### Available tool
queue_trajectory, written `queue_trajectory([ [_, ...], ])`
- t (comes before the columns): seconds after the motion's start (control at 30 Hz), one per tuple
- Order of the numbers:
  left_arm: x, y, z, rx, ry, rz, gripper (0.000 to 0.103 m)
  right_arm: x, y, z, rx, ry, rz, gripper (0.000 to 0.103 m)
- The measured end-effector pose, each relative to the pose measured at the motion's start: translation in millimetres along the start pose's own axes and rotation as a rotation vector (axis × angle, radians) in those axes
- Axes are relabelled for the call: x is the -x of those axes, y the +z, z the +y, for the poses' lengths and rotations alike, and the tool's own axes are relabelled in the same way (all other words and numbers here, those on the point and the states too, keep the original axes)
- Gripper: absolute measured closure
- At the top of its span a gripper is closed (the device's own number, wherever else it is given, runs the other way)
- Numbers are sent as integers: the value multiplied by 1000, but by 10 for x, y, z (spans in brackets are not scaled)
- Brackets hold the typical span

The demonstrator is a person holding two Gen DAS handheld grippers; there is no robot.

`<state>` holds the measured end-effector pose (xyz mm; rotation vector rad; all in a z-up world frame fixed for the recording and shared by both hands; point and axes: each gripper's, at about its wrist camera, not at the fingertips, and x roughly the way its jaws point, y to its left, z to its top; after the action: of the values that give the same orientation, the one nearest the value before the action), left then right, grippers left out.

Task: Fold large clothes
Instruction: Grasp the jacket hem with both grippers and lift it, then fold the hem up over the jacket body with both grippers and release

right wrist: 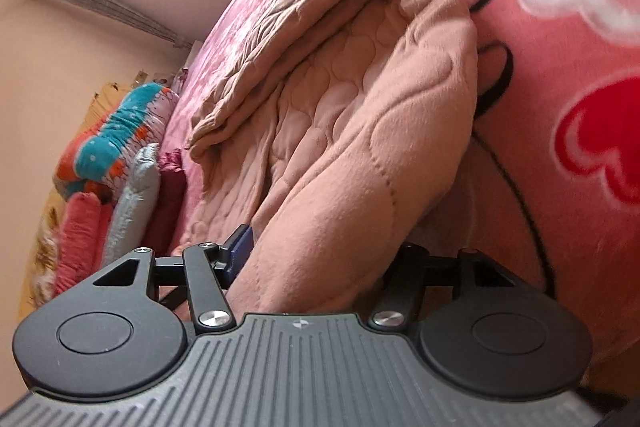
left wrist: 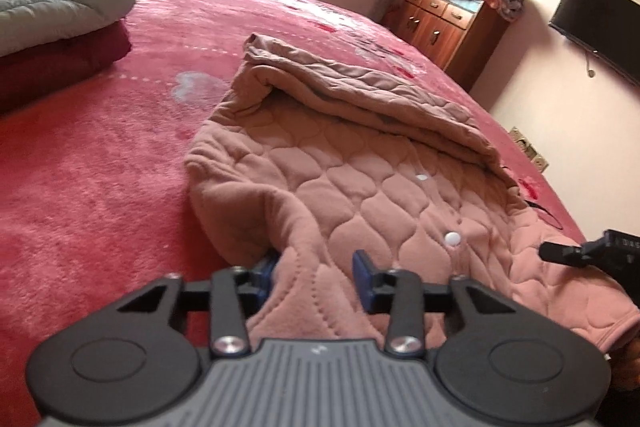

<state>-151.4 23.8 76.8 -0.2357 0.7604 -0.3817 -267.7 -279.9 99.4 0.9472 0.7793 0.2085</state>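
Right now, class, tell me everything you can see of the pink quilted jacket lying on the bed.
The jacket is dusty pink, soft and fleecy, stitched in a wavy quilted pattern, with white snap buttons down its front. It lies on the red bed cover, partly folded: one half is turned back, showing a smoother lining. The left tool straddles its near edge with jaws apart; the right tool has a thick fold between its fingers.
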Motion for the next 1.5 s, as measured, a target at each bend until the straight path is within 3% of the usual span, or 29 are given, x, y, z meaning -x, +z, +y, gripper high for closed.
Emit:
queue_trajectory([
  [0.03,15,2,23,9,7,1,79,13,-20,-9,-17,4,4,31],
  [0.1,52,5,87,43,7,6,87,74,-62,17,-33,-7,-7,45],
  [0.27,202,23,195,121,-18,5,92,221,-185,92,-16,-36,-48,76],
  [0.37,305,58,280,195,-61,-13,94,318,-233,106,-15,-16,-75,81],
  [0.6,671,194,434,362,-204,-111,97,571,-286,114,-30,105,-147,85],
  [0.83,915,194,421,418,-300,-152,97,756,-360,216,16,146,-190,87],
  [1.13,1412,133,439,403,-346,-191,97,903,-476,389,24,214,-191,87],
  [1.5,1855,12,571,491,-347,-168,97,1144,-655,318,-131,289,-122,87],
])
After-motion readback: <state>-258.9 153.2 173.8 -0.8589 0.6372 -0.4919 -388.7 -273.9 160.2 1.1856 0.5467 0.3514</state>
